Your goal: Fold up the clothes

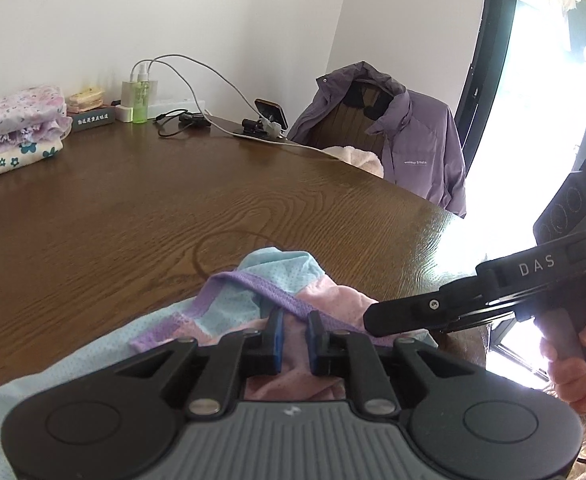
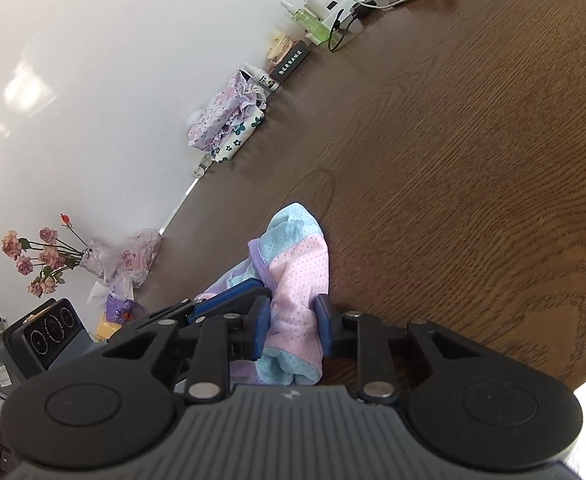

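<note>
One pastel mesh garment (image 1: 261,280) lies bunched at the near edge of the wooden table (image 1: 173,200). Both the left gripper (image 1: 293,336) and the right gripper (image 2: 293,320) stand partly open, with cloth between their fingers. One stack of folded floral clothes (image 1: 17,128) sits far left; a purple jacket (image 1: 413,140) hangs far right.

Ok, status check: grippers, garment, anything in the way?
Left gripper open, straddling the pastel garment. Right gripper open around its pink part. Bare table ahead, folded stack far back.

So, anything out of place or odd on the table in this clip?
Nothing damaged or spilled. The pastel garment is bunched between both grippers, as expected mid-fold. The only untidy part is the far edge of the table: loose charger cables trail past a green bottle, beside a neat stack of folded clothes.
</note>
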Action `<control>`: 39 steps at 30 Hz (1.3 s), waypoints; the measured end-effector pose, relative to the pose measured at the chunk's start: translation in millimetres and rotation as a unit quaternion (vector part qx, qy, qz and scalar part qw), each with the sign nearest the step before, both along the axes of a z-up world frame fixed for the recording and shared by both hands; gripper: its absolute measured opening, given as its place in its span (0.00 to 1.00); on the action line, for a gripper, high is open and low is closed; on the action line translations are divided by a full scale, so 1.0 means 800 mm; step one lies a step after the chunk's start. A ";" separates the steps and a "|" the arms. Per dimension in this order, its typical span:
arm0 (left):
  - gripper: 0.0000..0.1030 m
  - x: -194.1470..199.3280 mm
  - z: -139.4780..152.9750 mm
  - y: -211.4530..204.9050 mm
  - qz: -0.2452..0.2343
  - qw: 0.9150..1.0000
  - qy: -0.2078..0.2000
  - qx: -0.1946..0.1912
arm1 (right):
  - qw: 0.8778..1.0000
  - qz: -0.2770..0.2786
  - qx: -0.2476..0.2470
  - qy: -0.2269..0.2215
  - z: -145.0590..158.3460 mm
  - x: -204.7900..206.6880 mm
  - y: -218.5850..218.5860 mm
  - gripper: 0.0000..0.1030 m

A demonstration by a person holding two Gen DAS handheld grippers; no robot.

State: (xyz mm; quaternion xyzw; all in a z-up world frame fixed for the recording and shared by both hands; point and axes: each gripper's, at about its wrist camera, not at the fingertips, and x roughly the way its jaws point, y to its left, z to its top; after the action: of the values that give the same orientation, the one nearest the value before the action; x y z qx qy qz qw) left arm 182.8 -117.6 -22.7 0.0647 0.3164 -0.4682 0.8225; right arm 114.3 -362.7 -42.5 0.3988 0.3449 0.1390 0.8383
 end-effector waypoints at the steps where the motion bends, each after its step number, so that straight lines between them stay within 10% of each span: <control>1: 0.12 0.001 0.000 0.000 0.000 1.000 0.002 -0.001 | 1.000 0.002 -0.003 0.002 0.000 0.002 0.003 0.22; 4: 0.15 -0.002 0.009 0.008 0.009 1.000 0.002 -0.016 | 1.000 0.007 -0.015 0.009 -0.002 0.003 0.008 0.05; 14: 0.17 -0.026 0.033 0.026 0.007 0.998 -0.064 0.024 | 0.980 0.011 -0.192 -0.060 0.070 0.013 -0.022 0.04; 19: 0.15 -0.021 0.011 -0.025 -0.028 0.996 -0.057 0.057 | 0.923 0.078 -0.357 -0.121 0.108 0.016 0.028 0.04; 28: 0.33 -0.040 0.027 0.043 0.036 0.999 -0.035 0.011 | 0.755 0.259 -0.557 -0.229 0.124 0.002 0.166 0.04; 39: 0.28 -0.061 0.009 0.115 0.103 0.992 -0.041 0.061 | 0.721 0.347 -0.552 -0.234 0.081 -0.014 0.230 0.04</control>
State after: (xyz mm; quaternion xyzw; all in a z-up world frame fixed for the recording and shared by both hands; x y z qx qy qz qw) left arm 133.8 -25.2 -15.5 0.1014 0.3153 -0.3579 0.8730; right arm 103.0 -178.6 22.3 -0.3273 0.2682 0.2941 0.8570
